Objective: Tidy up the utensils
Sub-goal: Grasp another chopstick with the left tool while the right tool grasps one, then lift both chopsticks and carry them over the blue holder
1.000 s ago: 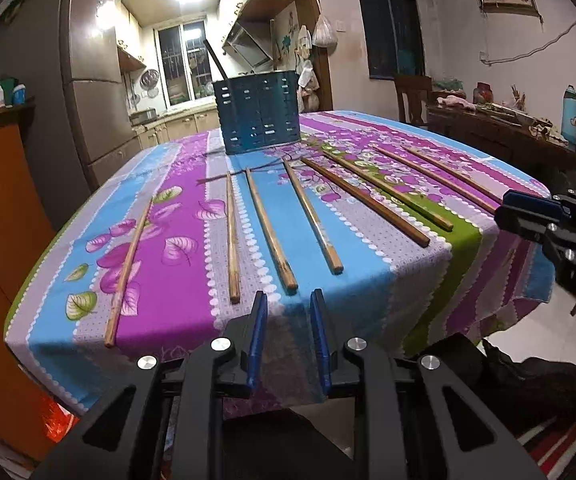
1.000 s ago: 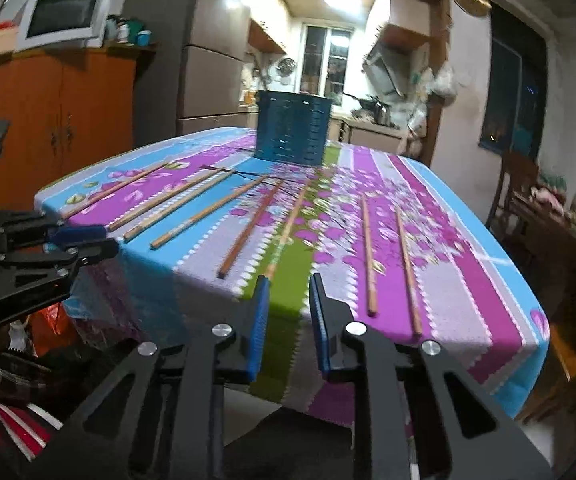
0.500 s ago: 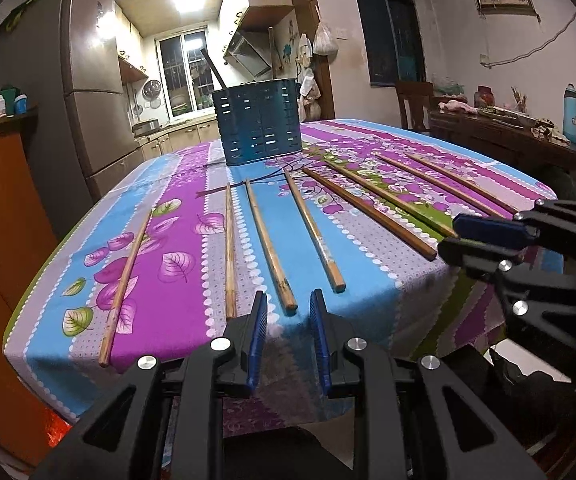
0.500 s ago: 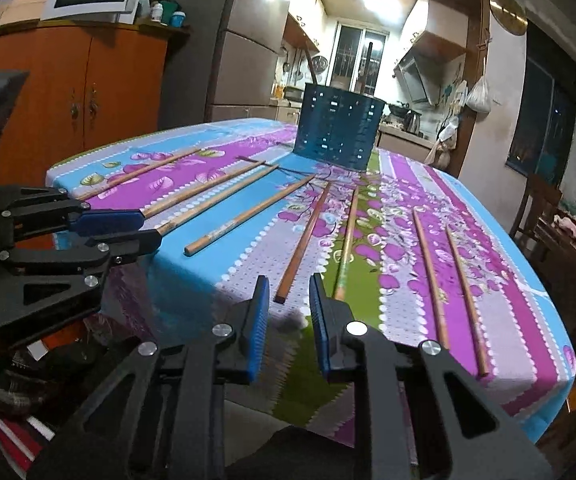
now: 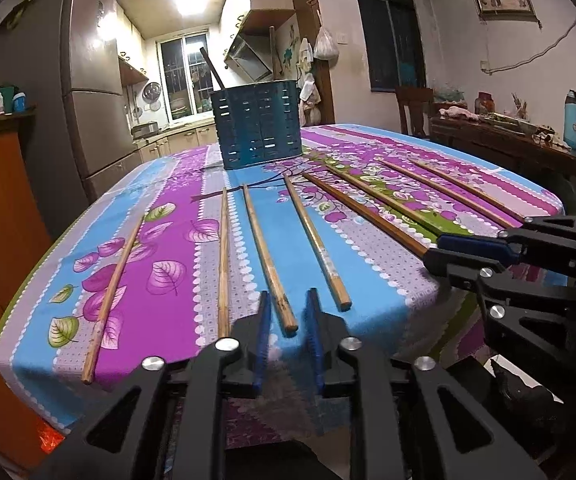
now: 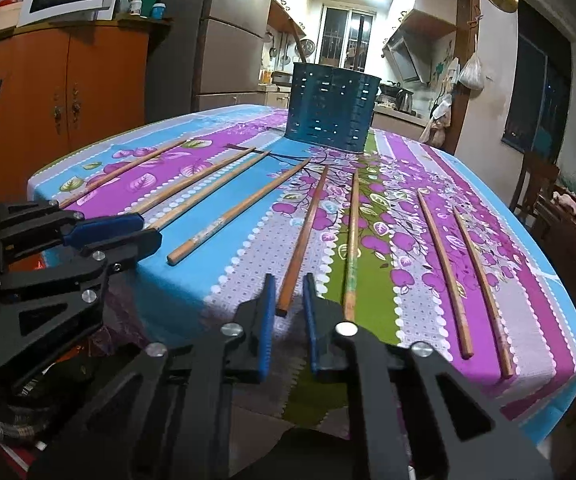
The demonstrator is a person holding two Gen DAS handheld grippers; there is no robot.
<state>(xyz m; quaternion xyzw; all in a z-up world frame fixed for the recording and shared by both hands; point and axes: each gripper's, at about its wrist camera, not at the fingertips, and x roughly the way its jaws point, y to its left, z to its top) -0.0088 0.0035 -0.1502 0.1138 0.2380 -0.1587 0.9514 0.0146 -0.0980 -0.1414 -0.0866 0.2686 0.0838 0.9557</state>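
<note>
Several wooden chopsticks lie fanned out on the flowered tablecloth (image 5: 160,216). A dark blue slotted utensil holder (image 5: 257,126) stands at the table's far end, with one dark stick in it; it also shows in the right wrist view (image 6: 331,109). My left gripper (image 5: 287,306) is open at the near table edge, its fingers either side of the near end of one chopstick (image 5: 266,256). My right gripper (image 6: 289,289) is open, its fingers either side of the near end of a reddish chopstick (image 6: 302,240). Neither gripper holds anything.
An orange cabinet (image 6: 68,92) and a grey fridge (image 5: 84,92) stand left of the table. A wooden chair (image 5: 414,110) and a cluttered side table (image 5: 504,136) stand to the right. The right gripper shows in the left wrist view (image 5: 444,250).
Both grippers have moved forward and down to the near table edge. Each now has a chopstick end between its open fingers. The chopsticks have not moved.
</note>
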